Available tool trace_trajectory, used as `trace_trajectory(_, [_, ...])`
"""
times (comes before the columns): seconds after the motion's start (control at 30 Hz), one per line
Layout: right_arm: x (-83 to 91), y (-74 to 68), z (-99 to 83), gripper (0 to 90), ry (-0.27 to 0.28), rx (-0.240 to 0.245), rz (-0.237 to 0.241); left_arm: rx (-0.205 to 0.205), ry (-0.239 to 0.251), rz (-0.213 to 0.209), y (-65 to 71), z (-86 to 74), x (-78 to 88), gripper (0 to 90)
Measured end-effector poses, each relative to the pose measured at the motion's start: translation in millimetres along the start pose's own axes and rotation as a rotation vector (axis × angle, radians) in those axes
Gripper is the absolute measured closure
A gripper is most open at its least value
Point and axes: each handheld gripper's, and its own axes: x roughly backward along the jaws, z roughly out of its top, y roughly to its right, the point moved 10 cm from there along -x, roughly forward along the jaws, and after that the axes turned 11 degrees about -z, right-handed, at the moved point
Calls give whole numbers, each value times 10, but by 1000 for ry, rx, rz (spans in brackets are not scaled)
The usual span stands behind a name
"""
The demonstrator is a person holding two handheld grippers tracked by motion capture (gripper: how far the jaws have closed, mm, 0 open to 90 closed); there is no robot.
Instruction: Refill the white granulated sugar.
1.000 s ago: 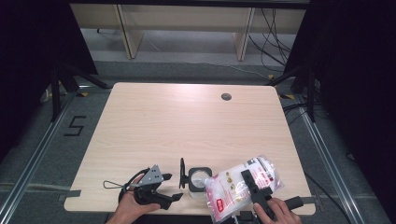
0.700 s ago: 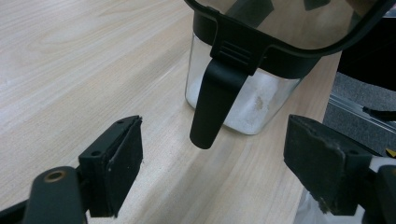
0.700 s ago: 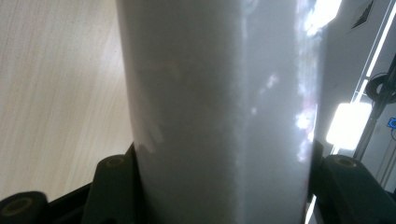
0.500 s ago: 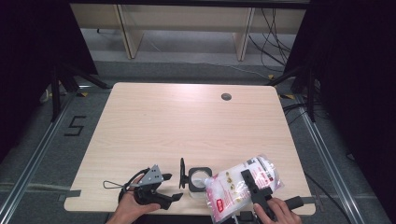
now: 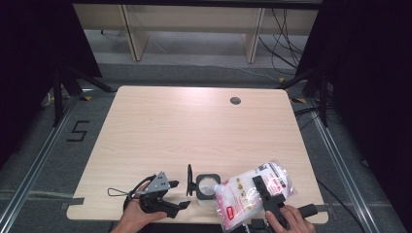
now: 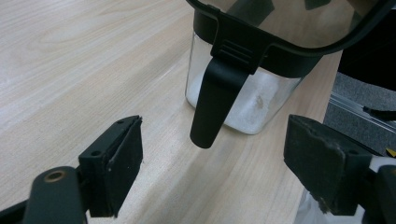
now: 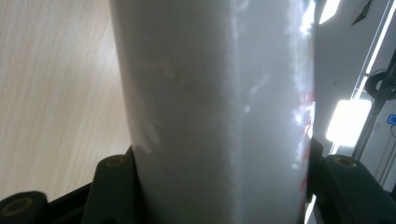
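Your right gripper (image 5: 266, 194) clenches a soft, glossy plastic bag (image 5: 243, 194) of white powder, tilted so its long axis slants toward the jar (image 5: 207, 187) just left of it. The jar, clear-walled with a black rim and its hinged lid (image 5: 190, 179) standing open, sits near the table's (image 5: 194, 126) front edge. Your left gripper (image 5: 167, 201) rests beside it, jaws spread, holding nothing.

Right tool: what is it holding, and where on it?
The right tool grips the bag across its middle, one jaw on each side.
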Motion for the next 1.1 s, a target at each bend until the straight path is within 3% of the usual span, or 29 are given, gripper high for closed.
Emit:
trace_trajectory(0.17, [-2, 13, 4, 452, 2, -6, -10, 8, 18, -8, 20, 18, -14, 194])
trace_trajectory(0.2, [-1, 10, 0, 453, -1, -9, -9, -13, -10, -1, -7, -2, 5, 194])
trace_trajectory(0.3, [5, 4, -12, 455, -7, -14, -8, -14, -9, -3, -8, -3, 3, 194])
trace_trajectory(0.33, [4, 3, -15, 456, -8, -15, -7, 16, 17, -8, 17, 14, -13, 194])
trace_trajectory(0.37, [5, 0, -16, 456, -10, -18, -7, 16, 26, -6, 17, 21, -16, 194])
trace_trajectory(0.4, [13, -9, -22, 457, -18, -28, -5, -3, -1, 2, -3, 4, 5, 194])
trace_trajectory(0.43, [18, -15, -26, 458, -23, -35, -5, 18, 17, -2, 17, 15, -7, 194])
trace_trajectory(0.53, [15, -14, -26, 461, -22, -35, -4, 17, 26, -6, 18, 22, -13, 194])
trace_trajectory(0.57, [-2, 12, -8, 462, 0, -10, -9, 18, 28, -6, 20, 23, -14, 194])
trace_trajectory(0.73, [-5, -9, -17, 466, -1, -25, -3, 7, 10, 1, 0, 9, -2, 194])
trace_trajectory(0.77, [0, -15, -22, 467, -6, -23, 10, 18, 28, -7, 20, 24, -15, 194])
trace_trajectory(0.87, [12, -46, -38, 468, -24, -61, 5, 0, 1, 5, -11, 1, 2, 194])
trace_trajectory(1.1, [-5, -42, -34, 470, -4, -46, 14, 18, 28, -6, 20, 23, -13, 194])
